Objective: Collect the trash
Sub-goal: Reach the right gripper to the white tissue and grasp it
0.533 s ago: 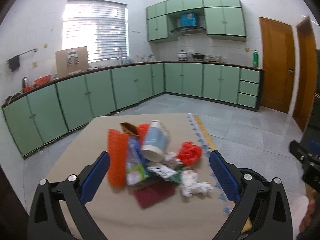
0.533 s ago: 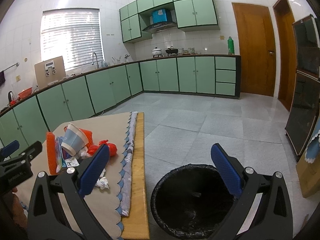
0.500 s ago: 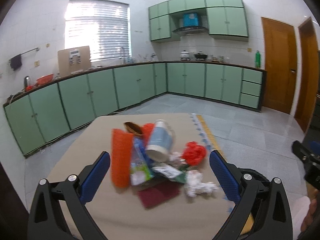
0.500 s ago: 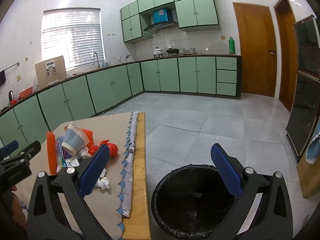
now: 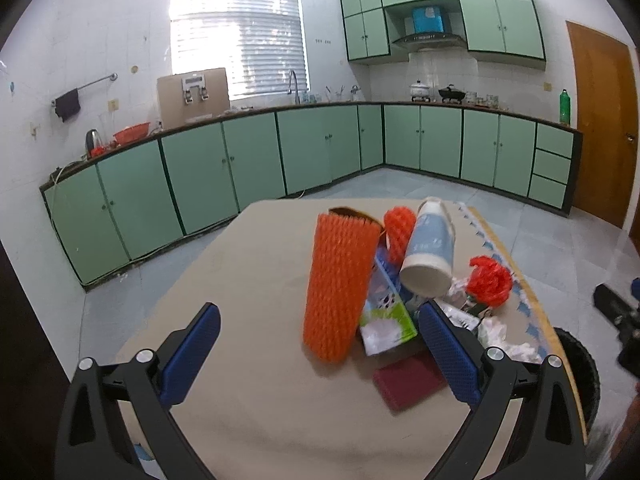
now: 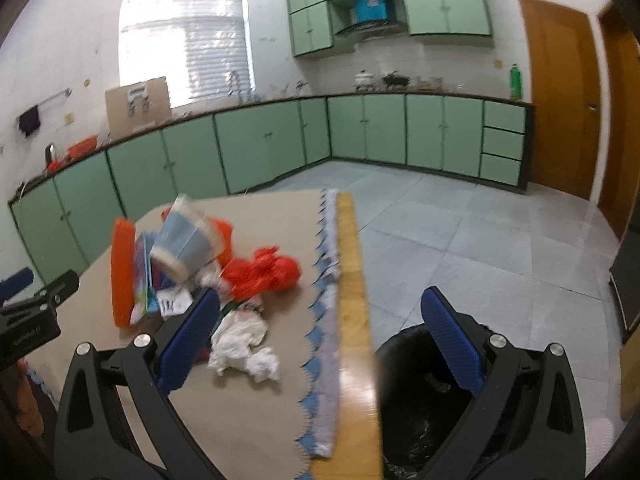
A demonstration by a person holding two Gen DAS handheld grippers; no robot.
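Note:
A heap of trash lies on the table [image 5: 240, 272]: an orange foam net sleeve [image 5: 338, 284], a blue-and-white paper cup [image 5: 428, 256] on its side, a red plastic bag [image 5: 489, 280], a colourful wrapper [image 5: 384, 312], a dark red pad [image 5: 408, 380] and crumpled white tissue [image 6: 240, 344]. My left gripper [image 5: 320, 352] is open, just short of the orange sleeve. My right gripper [image 6: 320, 340] is open over the table's right edge, with the tissue by its left finger. The black-lined bin [image 6: 424, 392] stands on the floor below it.
Green cabinets [image 5: 248, 168] run along the far walls under a dark counter. A wooden strip [image 6: 352, 300] and a scalloped cloth edge [image 6: 324, 320] border the table's right side. Grey tiled floor [image 6: 480, 240] lies beyond. Wooden doors [image 6: 560, 100] stand at the right.
My left gripper has moved left and closer to the heap, now facing the orange sleeve. My right gripper has swung left from the bin toward the table and the tissue.

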